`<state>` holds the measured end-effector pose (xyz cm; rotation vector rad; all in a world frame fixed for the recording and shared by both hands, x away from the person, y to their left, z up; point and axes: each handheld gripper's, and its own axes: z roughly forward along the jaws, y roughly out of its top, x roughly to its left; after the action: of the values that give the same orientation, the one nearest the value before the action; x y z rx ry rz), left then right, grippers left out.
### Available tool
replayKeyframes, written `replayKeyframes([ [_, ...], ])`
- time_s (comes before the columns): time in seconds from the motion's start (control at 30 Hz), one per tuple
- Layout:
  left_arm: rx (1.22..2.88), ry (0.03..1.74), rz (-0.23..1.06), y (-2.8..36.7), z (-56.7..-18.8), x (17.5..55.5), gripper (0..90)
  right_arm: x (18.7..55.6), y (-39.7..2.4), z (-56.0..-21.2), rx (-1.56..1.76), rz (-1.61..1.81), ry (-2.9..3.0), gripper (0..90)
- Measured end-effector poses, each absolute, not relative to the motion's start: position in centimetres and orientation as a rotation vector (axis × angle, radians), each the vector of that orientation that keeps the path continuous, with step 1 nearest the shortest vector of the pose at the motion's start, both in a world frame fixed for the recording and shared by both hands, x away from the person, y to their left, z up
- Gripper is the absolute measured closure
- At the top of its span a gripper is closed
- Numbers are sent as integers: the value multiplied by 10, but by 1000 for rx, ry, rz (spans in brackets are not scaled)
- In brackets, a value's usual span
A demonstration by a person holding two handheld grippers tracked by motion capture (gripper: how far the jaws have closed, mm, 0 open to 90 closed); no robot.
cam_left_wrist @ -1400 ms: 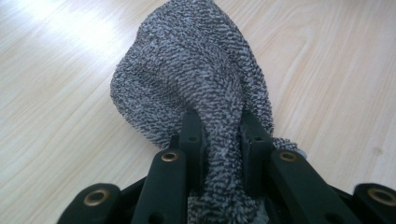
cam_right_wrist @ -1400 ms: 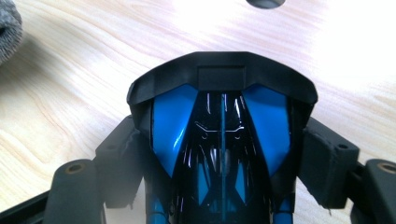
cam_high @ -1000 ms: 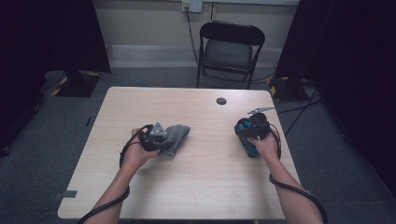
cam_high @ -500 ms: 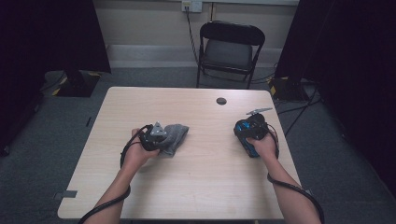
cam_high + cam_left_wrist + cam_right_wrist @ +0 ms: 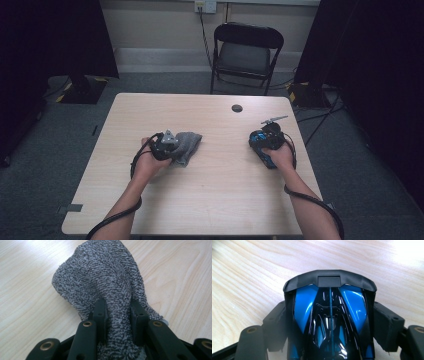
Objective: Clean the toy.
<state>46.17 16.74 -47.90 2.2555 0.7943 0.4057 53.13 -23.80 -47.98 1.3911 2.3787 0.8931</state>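
Note:
A grey terry cloth (image 5: 189,144) lies bunched on the light wood table (image 5: 215,195), left of centre. My left gripper (image 5: 171,148) is shut on its near end. In the left gripper view the black pads (image 5: 100,312) pinch a fold of the cloth (image 5: 100,272); my left gripper (image 5: 118,304) has just eased its jaws open slightly, and the fold still sits between them. At the right, my right gripper (image 5: 265,145) holds a glossy blue and black toy car (image 5: 256,140) just above the tabletop. In the right gripper view its jaws press both sides of the car (image 5: 329,315), so the right gripper (image 5: 331,308) is shut on it.
A small dark round disc (image 5: 237,108) lies near the table's far edge. A black folding chair (image 5: 247,50) stands behind the table. Cables (image 5: 315,117) run on the floor at the right. Bare tabletop lies between the two hands and towards the near edge.

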Motion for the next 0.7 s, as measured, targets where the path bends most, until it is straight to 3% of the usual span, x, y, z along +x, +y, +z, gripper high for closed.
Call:
replayKeyframes([
  [0.7, 2235, 821, 407, 168, -480, 462, 657, 532, -232, -487, 1298, 846, 2408, 238],
])
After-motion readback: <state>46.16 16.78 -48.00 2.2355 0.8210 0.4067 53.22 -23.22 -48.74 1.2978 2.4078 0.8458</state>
